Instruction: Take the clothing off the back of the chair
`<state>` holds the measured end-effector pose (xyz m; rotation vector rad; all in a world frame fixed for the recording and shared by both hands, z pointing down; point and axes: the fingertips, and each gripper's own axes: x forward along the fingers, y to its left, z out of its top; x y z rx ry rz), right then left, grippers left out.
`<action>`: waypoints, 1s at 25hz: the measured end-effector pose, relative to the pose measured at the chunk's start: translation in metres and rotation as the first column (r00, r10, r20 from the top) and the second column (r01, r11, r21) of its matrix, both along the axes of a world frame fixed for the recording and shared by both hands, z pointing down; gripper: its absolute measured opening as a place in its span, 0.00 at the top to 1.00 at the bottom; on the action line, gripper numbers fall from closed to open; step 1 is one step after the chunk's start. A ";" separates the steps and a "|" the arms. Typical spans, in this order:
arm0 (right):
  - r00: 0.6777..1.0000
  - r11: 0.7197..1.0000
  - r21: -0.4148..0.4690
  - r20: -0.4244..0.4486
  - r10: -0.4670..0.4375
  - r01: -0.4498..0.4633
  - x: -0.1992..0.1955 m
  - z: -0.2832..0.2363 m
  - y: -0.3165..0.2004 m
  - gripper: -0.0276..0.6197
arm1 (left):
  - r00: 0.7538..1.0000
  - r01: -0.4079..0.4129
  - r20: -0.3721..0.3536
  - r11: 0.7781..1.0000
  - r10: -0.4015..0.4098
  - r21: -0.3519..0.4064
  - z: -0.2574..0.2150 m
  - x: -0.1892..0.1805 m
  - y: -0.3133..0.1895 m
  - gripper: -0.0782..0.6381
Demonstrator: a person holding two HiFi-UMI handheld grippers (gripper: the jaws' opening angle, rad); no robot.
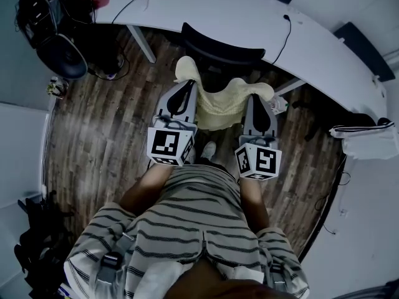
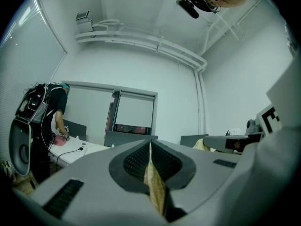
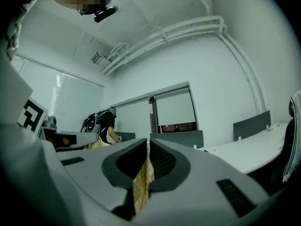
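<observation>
The left hand-held gripper (image 1: 185,87) has its jaws pressed together on a fold of the pale yellow clothing (image 1: 219,109). In the left gripper view the cloth (image 2: 155,186) stands pinched as a thin strip between the dark ribbed pads (image 2: 136,161) of that hand-held gripper (image 2: 150,160). The right hand-held gripper (image 1: 259,97) grips the other end in the same way. In the right gripper view its jaws (image 3: 143,167) are closed on a yellow fold (image 3: 140,188) that hangs down between them.

In the head view the two hand-held grippers are side by side and point away from the person. The clothing is stretched between their tips and sags in the middle. It hangs on the near side of the black chair (image 1: 219,50), just beside the chair's back. Whether it touches the chair cannot be told.

Beyond the chair a curved white counter (image 1: 206,11) carries two dark cables. The floor (image 1: 93,129) is dark wood plank. A second person (image 2: 55,114) stands at the counter off to the left, bent over it.
</observation>
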<state>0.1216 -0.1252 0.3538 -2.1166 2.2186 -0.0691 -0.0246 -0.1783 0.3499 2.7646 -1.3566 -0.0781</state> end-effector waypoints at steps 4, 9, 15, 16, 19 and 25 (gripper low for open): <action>1.000 1.000 -0.007 -0.009 0.005 -0.006 -0.002 0.007 0.000 0.90 | 1.000 0.001 0.014 1.000 -0.001 0.001 0.009 0.001 0.002 0.85; 1.000 1.000 -0.027 0.001 0.014 -0.014 0.000 0.020 0.000 0.90 | 1.000 -0.009 0.013 1.000 0.009 -0.008 0.020 0.001 0.002 0.85; 1.000 0.998 -0.053 -0.005 0.017 -0.017 0.000 0.038 0.001 0.90 | 1.000 -0.012 0.029 1.000 0.013 -0.026 0.039 0.006 0.004 0.85; 1.000 0.998 -0.057 -0.006 0.017 -0.018 0.000 0.041 0.001 0.90 | 0.999 -0.012 0.031 1.000 0.013 -0.028 0.042 0.007 0.004 0.85; 1.000 0.997 -0.071 -0.006 0.022 -0.022 -0.001 0.049 0.002 0.90 | 0.999 -0.010 0.040 1.000 0.011 -0.029 0.050 0.008 0.005 0.85; 1.000 0.996 -0.087 -0.007 0.025 -0.026 0.000 0.060 0.003 0.90 | 0.999 -0.013 0.052 0.999 0.015 -0.031 0.062 0.009 0.007 0.85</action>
